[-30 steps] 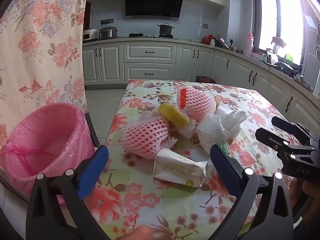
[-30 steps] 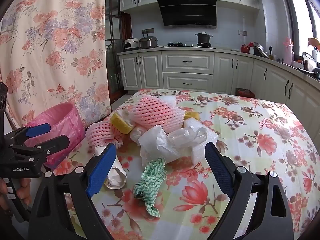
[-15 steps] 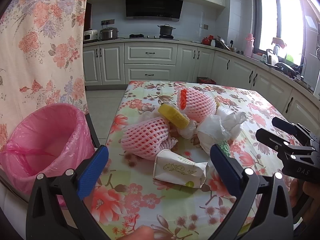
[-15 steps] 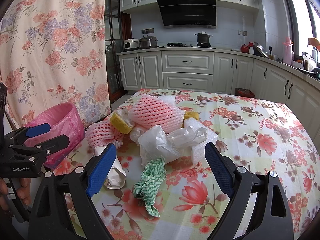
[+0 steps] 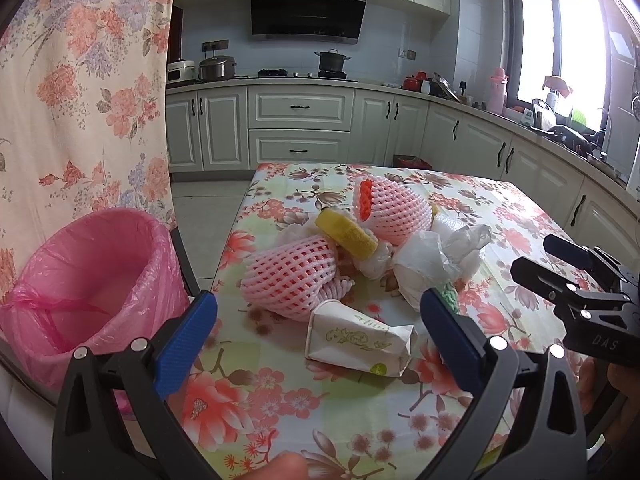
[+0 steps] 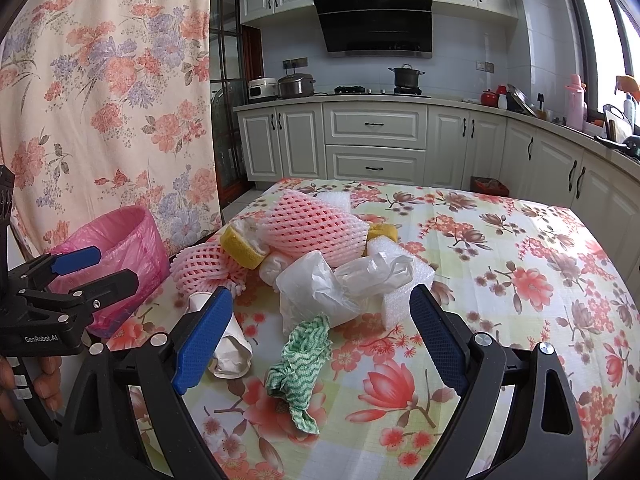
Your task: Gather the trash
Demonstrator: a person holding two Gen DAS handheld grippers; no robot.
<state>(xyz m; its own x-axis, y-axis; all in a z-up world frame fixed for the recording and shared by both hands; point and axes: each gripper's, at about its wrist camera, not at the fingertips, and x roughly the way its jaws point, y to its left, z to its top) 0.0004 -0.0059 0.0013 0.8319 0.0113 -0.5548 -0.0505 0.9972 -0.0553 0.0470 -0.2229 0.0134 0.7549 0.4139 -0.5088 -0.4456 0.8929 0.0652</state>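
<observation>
A heap of trash lies on the flowered table (image 5: 280, 412): two pink foam nets (image 5: 292, 276) (image 6: 312, 224), a yellow sponge (image 5: 346, 234), white plastic bags (image 6: 320, 288), a crushed white paper cup (image 5: 356, 336) (image 6: 228, 344), a green-white cloth (image 6: 304, 356) and white foam (image 6: 404, 280). My left gripper (image 5: 318, 340) is open and empty, just short of the paper cup. My right gripper (image 6: 320, 336) is open and empty, with the cloth between its fingers' line. A bin with a pink liner (image 5: 76, 284) (image 6: 120, 248) stands left of the table.
A flowered curtain (image 5: 80, 80) hangs behind the bin. Kitchen cabinets (image 6: 372, 140) and a stove with a pot line the far wall. Each gripper shows in the other's view: the right one (image 5: 580, 280), the left one (image 6: 80, 276). The table's right half (image 6: 540, 280) holds only the cloth pattern.
</observation>
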